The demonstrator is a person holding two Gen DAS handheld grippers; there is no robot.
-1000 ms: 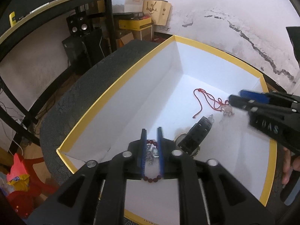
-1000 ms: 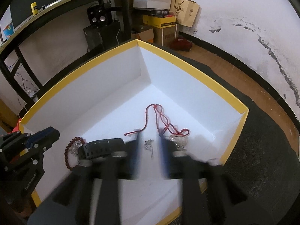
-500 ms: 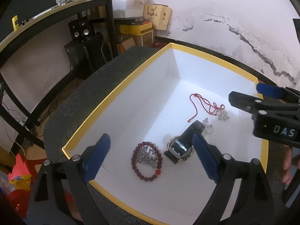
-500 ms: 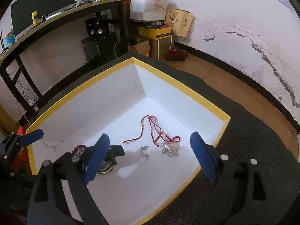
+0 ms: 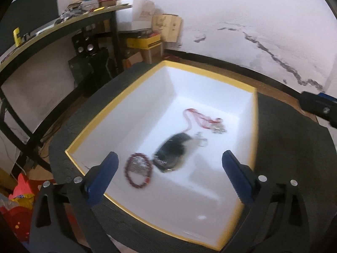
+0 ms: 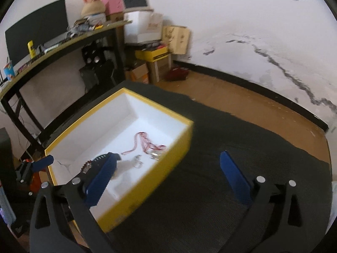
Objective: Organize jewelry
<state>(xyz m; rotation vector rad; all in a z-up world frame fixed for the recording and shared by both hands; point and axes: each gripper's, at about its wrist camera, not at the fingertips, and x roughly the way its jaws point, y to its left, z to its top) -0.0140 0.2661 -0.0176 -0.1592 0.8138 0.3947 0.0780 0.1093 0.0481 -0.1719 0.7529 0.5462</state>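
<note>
Both tongs, left (image 5: 169, 176) and right (image 6: 168, 176), have just been opening and stand spread wide, empty. Beyond the left one, a yellow-rimmed white cardboard box (image 5: 109, 107) on the dark-covered bench (image 6: 221, 147) holds a dark red bead bracelet (image 5: 138, 172), a black watch (image 5: 171, 150) and, farthest, a red cord necklace (image 5: 200, 119).

No lettering in either of my wrist views can be read. The brown paper bag (image 5: 167, 29) against the wall carries a dark printed mark, and the white box (image 6: 145, 28) beside it a reddish one, both too blurred to make out. The yellow carton (image 6: 154, 55) below shows only a dark stripe.
</note>
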